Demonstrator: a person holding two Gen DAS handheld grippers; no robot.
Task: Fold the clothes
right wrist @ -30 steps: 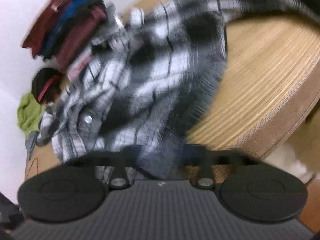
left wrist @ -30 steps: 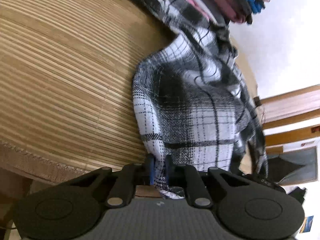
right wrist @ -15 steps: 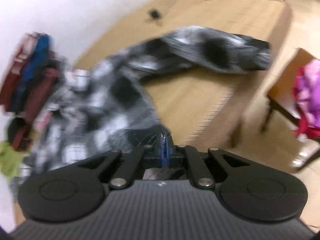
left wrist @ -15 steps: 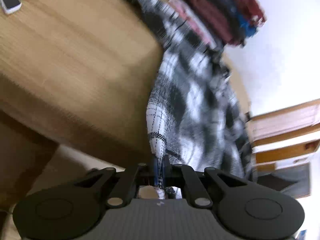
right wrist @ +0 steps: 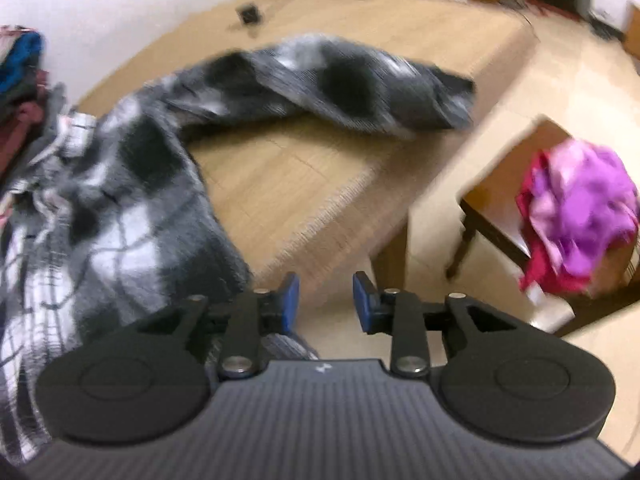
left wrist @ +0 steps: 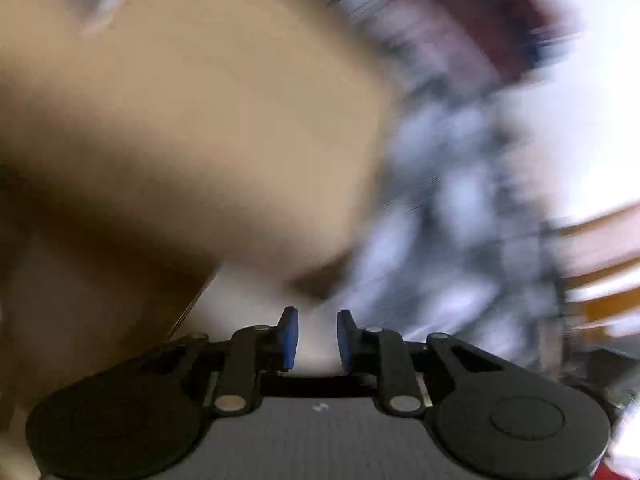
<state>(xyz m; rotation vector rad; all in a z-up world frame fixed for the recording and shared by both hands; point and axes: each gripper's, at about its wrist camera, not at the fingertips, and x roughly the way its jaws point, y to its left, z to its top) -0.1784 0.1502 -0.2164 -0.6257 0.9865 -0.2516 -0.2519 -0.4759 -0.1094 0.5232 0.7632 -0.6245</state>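
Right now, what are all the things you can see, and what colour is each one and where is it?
Plaid shirt: one, black, white and grey, spread over the table's left side, one sleeve stretched toward the far corner.
Table: one, light wood, middle of the right wrist view.
Stacked clothes: one pile, blue and dark red, at the far left by the wall.
Small dark object: one, black, on the table's far end; too blurred to name.
Chair: one, brown wood, on the floor at the right.
Pink and purple clothes: one heap, on the chair.
Left gripper: black with blue pads, opening, nothing between them.
Right gripper: same colours, opening, nothing between them.
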